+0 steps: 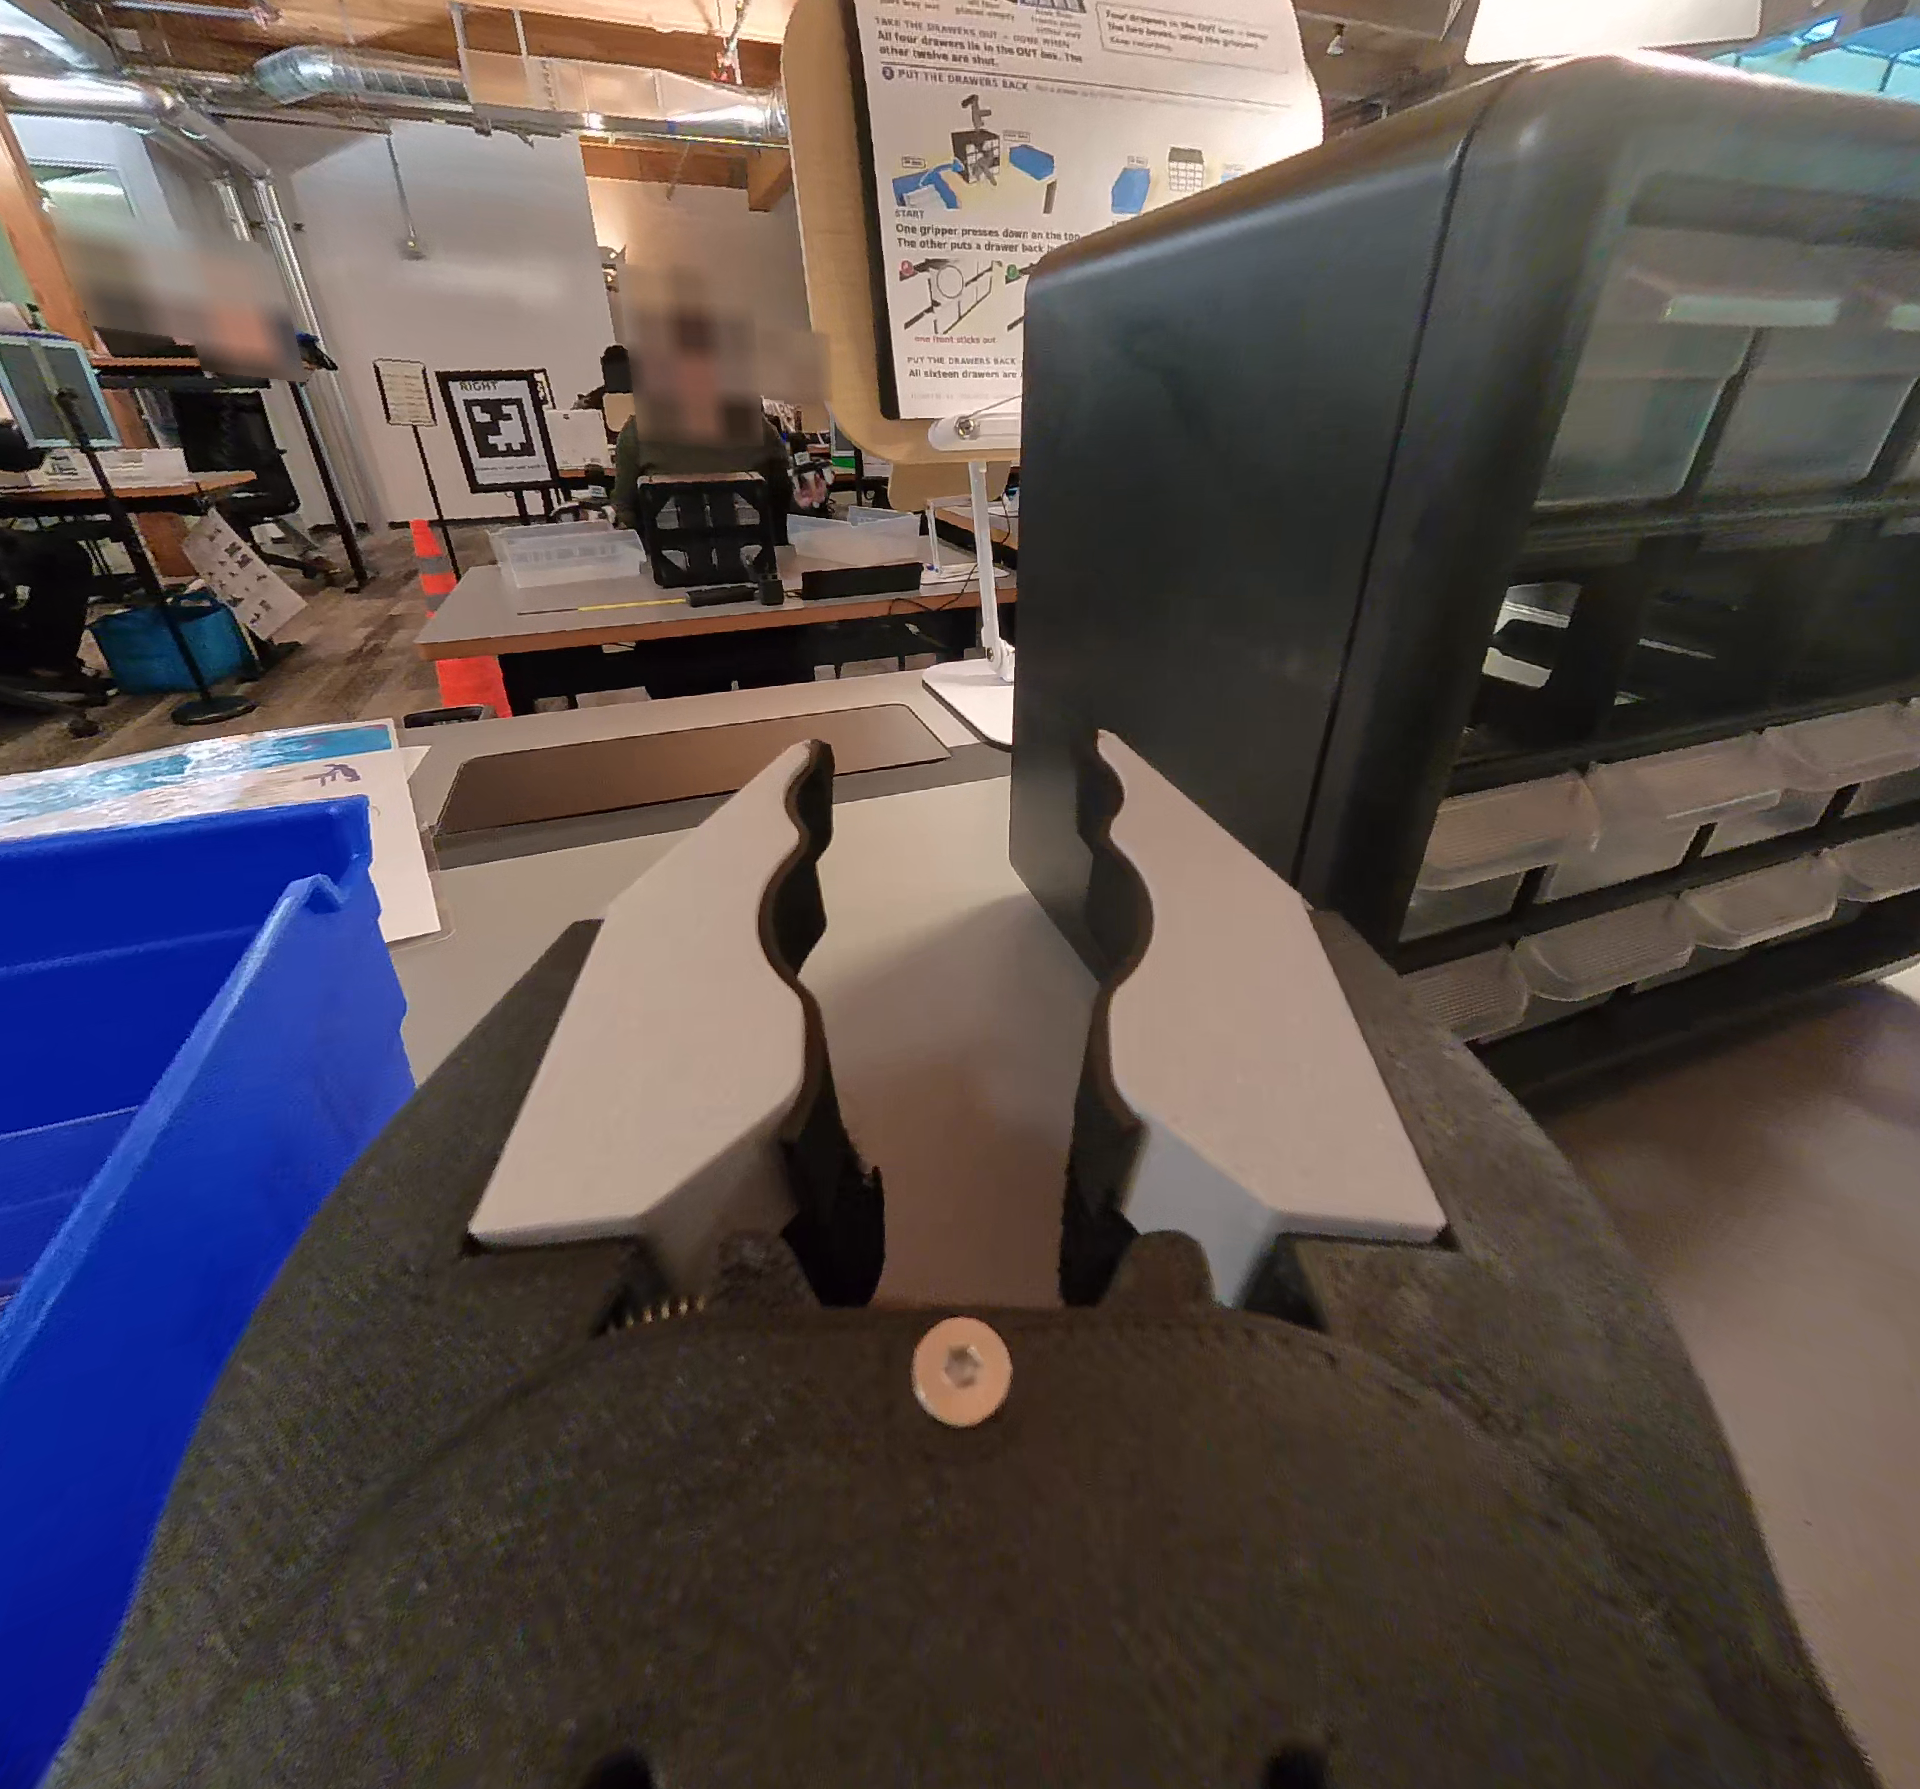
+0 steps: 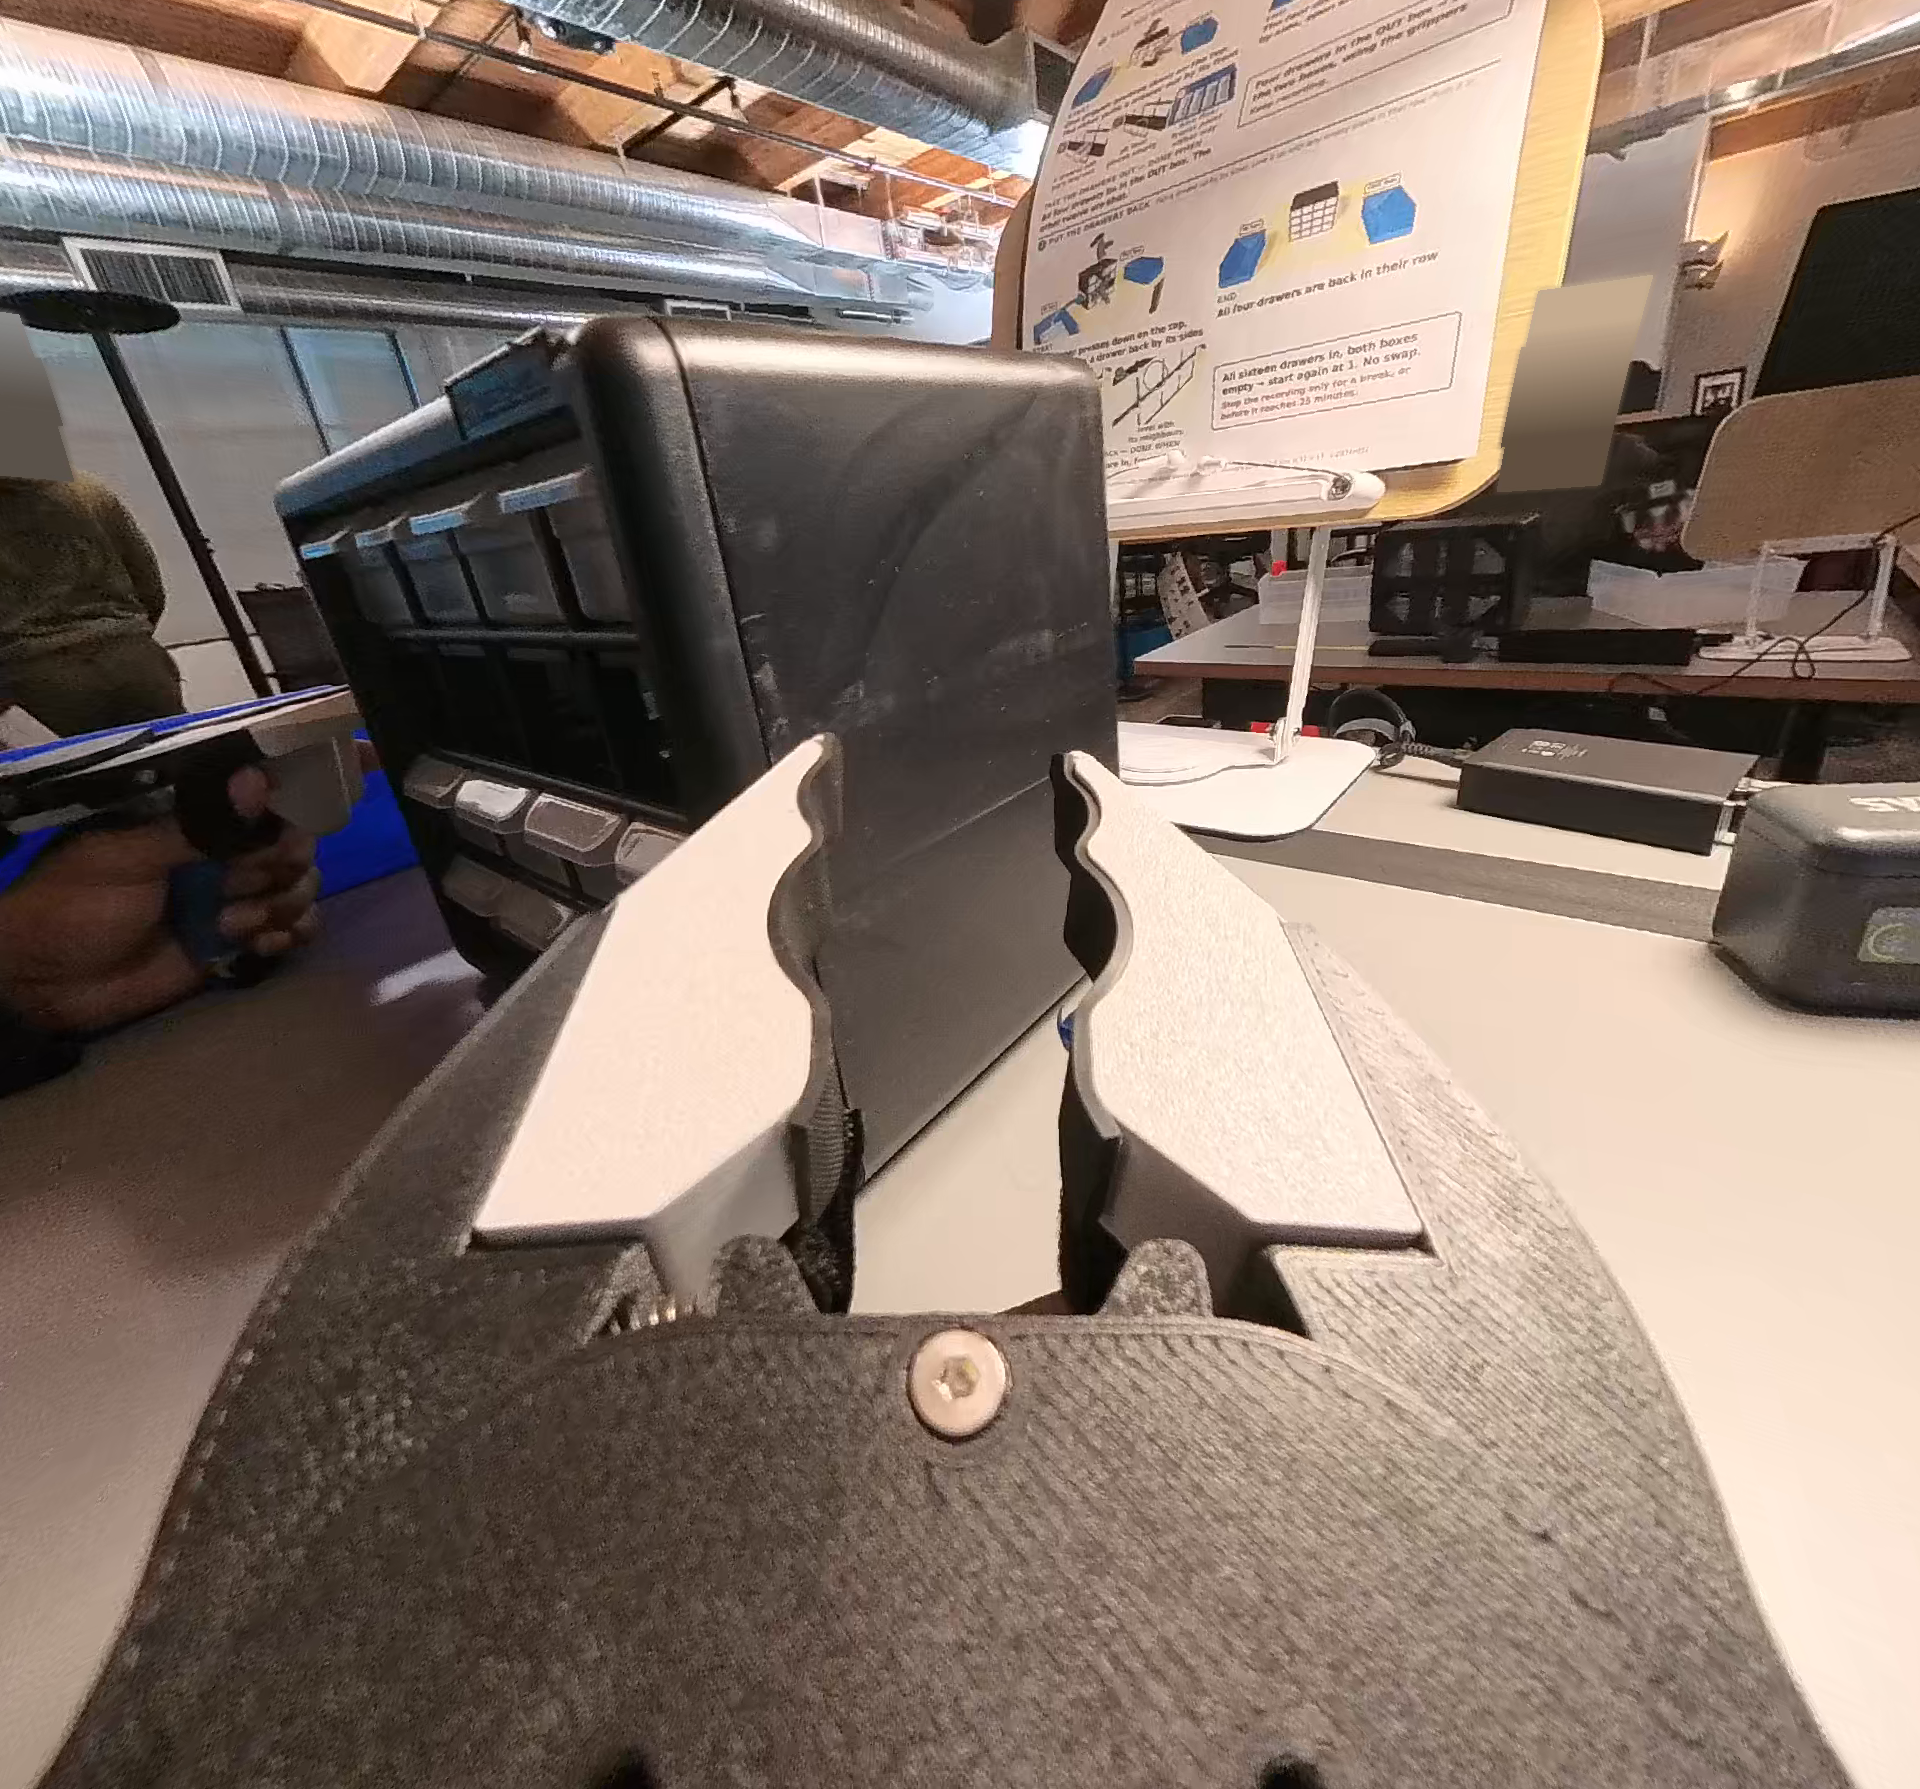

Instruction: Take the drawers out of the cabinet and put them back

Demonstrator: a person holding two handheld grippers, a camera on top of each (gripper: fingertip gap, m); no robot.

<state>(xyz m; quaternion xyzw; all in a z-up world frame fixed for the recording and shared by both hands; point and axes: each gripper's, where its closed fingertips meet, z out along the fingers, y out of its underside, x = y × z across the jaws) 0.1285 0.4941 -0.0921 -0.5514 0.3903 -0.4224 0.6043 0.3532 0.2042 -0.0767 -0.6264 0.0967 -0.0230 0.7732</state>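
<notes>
On the grey table (image 1: 935,908), the black cabinet (image 2: 883,596) stands between both tools (image 1: 961,773) (image 2: 940,783) — each wide, gripping nothing.

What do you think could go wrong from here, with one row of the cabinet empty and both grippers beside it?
1. Neither the left gripper nor the right gripper presses on the black cabinet; its top may tip or slide when a drawer is pushed in.
2. The empty second row is dark, so a drawer could catch on a divider.
3. The lamp base stands close behind.
</notes>
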